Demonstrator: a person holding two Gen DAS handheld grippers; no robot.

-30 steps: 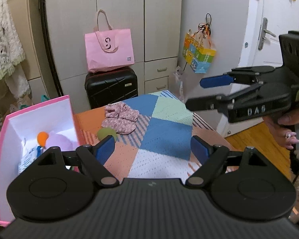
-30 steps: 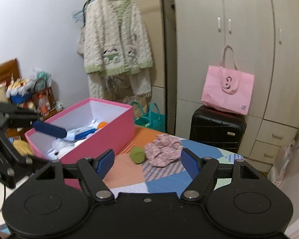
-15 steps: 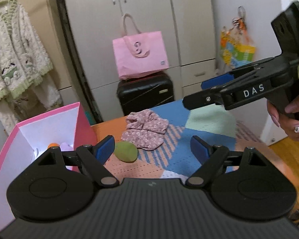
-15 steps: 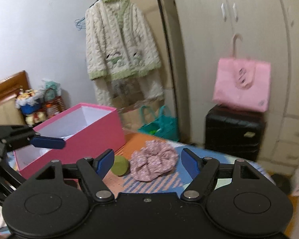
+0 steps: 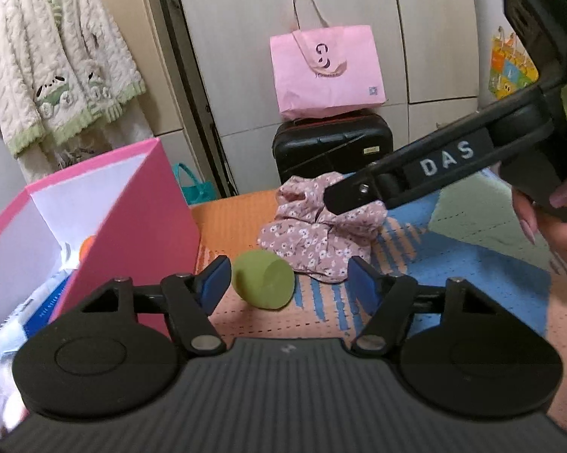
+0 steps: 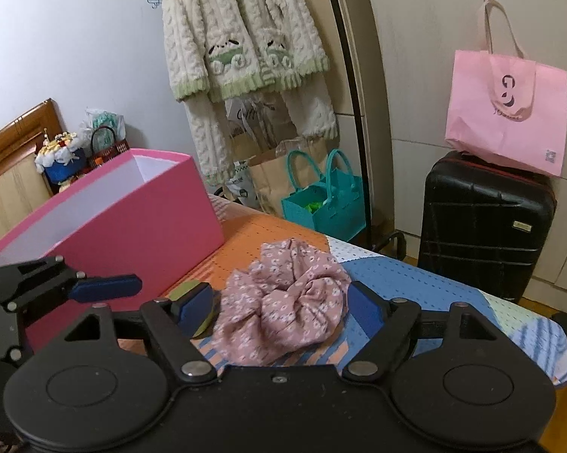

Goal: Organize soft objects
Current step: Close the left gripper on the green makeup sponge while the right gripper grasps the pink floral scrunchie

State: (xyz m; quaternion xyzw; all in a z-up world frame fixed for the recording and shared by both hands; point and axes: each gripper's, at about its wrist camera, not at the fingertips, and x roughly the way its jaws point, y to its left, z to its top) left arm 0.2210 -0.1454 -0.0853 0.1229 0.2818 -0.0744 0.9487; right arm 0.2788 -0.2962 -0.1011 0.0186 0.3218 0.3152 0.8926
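A green soft ball [image 5: 264, 278] lies on the patchwork mat [image 5: 472, 275], just ahead of my open left gripper [image 5: 289, 281], between its fingers. A pink floral cloth [image 5: 317, 230] lies bunched behind it. In the right wrist view the cloth [image 6: 287, 309] sits between the open fingers of my right gripper [image 6: 279, 307], and the ball [image 6: 191, 288] peeks out behind its left finger. The pink box [image 5: 140, 219] stands at the left with several soft items inside; it also shows in the right wrist view [image 6: 132, 222].
A black suitcase [image 5: 332, 147] with a pink tote bag [image 5: 327, 71] on top stands behind the mat. A teal bag [image 6: 321, 204] and a hanging cream cardigan [image 6: 242, 30] are at the back left. Wardrobe doors [image 5: 321, 19] fill the background.
Both grippers moved forward and down toward the mat. The ball now lies at the left gripper's fingers and the cloth at the right gripper's. Both stayed open.
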